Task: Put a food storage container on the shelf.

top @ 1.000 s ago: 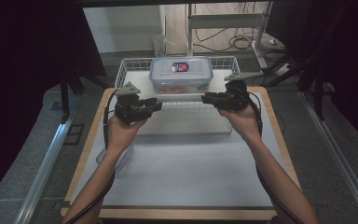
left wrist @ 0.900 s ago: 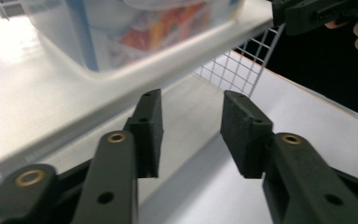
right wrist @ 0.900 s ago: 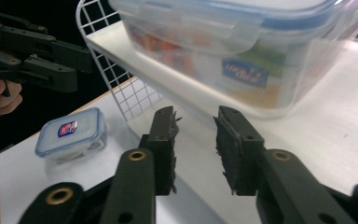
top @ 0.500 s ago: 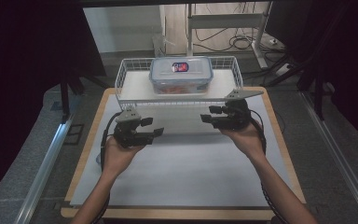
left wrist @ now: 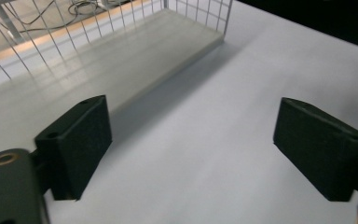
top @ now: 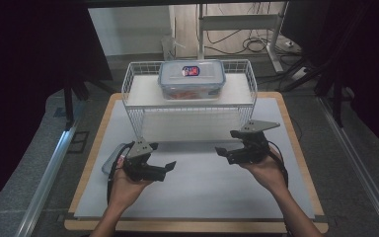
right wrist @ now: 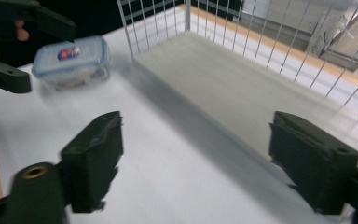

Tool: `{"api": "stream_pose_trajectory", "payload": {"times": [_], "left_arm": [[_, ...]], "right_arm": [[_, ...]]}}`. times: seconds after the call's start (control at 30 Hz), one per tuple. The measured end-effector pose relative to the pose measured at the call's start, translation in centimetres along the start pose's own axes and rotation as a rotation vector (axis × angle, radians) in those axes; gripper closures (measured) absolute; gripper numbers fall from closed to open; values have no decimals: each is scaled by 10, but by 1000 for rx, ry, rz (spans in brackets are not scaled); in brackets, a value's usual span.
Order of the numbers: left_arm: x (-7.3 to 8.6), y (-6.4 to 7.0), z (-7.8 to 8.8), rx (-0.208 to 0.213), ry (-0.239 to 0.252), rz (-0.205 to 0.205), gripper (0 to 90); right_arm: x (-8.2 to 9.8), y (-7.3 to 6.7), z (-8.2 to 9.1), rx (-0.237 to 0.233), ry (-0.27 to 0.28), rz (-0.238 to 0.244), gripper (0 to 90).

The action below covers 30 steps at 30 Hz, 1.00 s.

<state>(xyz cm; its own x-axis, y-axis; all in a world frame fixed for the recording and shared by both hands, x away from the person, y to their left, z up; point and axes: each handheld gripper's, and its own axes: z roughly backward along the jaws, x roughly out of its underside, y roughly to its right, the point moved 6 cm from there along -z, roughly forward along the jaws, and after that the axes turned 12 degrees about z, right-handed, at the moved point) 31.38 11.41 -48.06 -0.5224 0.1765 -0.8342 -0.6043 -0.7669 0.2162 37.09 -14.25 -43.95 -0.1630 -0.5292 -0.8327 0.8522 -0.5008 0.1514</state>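
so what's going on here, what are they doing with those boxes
A person holds a black two-jaw gripper in each hand above the white mat. A large clear plastic lidded box sits on the top shelf of the white wire rack. Both the left tongs and the right tongs are empty, their jaws having just been opening. A smaller clear lidded box lies on the mat beside the left hand.
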Motion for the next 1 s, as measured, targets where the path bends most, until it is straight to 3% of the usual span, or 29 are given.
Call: {"api": "stream_pose_trajectory", "payload": {"times": [0.23,0.47,0.6,0.7,0.8,0.93,1.0], "left_arm": [[30,8,5,-10,-12,3,47],[58,12,3,-26,-25,-6,24],[69,11,4,-55,-37,-29,29],[76,14,3,-35,-44,-4,29],[80,15,1,-36,-56,-6,25],[85,15,-4,-69,-91,-37,25],[86,14,-5,-64,-102,-28,24]], "right_arm": [[34,-15,0,-7,-31,-19,65],[61,-31,6,-5,-7,-36,44],[76,-38,9,-9,1,-51,44],[84,-40,10,-6,-10,-48,45],[89,-41,10,-7,-17,-44,44],[97,-46,5,-7,-50,-30,44],[101,-48,1,-12,-71,-18,45]]}}
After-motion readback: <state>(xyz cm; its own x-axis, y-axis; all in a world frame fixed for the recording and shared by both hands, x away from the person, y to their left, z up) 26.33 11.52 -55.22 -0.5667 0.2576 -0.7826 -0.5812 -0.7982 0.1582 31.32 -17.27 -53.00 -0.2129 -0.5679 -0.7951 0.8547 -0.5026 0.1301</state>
